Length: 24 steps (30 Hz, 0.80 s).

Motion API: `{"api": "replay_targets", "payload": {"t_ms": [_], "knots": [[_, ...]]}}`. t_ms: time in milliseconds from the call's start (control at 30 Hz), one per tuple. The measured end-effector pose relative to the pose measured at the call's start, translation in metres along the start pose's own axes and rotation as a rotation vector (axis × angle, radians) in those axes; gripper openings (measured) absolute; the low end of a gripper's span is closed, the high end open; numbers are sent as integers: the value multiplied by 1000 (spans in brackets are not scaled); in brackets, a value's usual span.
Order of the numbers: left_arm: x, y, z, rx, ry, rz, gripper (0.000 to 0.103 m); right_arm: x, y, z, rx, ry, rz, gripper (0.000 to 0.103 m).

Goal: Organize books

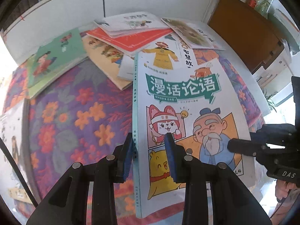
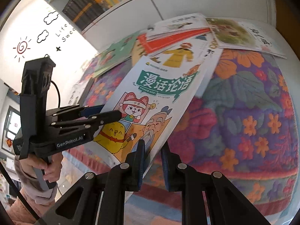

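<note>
On the far left of the bench (image 1: 78, 112), which wears a flowered purple cloth, lies a green picture book (image 1: 56, 58); to its right, at the far edge, a loose heap of thin books fans out under a red-covered book (image 1: 129, 37). Nearer, the white comic book (image 1: 187, 123) with the teal title banner is held up off the cloth, tilted. The left tongs (image 1: 150, 155) pinch its near spine edge, one blue pad against the spine side, the other on the cover. Farther right, the right tongs (image 2: 152, 159) straddle the book's near right corner; whether their pads actually press the cover I cannot tell. This paperback looks light, thin and glossy, so it will likely flex and may slip; gripping close to the stiffer spine seems safest. The book's underside and back cover are hidden, the lower books in the heap are mostly covered, and the bookshelf (image 2: 97, 1) titles are too blurred to read.
</note>
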<state>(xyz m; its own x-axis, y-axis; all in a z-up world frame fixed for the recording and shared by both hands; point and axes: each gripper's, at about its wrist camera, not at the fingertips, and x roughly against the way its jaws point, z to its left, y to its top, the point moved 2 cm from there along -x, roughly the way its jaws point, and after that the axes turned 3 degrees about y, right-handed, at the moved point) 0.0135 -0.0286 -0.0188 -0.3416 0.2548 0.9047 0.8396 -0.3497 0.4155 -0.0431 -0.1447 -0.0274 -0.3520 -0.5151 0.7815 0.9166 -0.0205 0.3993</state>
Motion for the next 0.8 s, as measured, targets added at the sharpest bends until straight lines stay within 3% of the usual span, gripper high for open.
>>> {"api": "replay_targets", "payload": {"t_ms": [300, 800], "knots": [[35, -18, 38, 72, 18, -50, 30, -3, -8, 45, 58, 25, -32, 16], [88, -34, 206, 312, -3, -185, 29, -73, 45, 179, 229, 108, -36, 17]]}}
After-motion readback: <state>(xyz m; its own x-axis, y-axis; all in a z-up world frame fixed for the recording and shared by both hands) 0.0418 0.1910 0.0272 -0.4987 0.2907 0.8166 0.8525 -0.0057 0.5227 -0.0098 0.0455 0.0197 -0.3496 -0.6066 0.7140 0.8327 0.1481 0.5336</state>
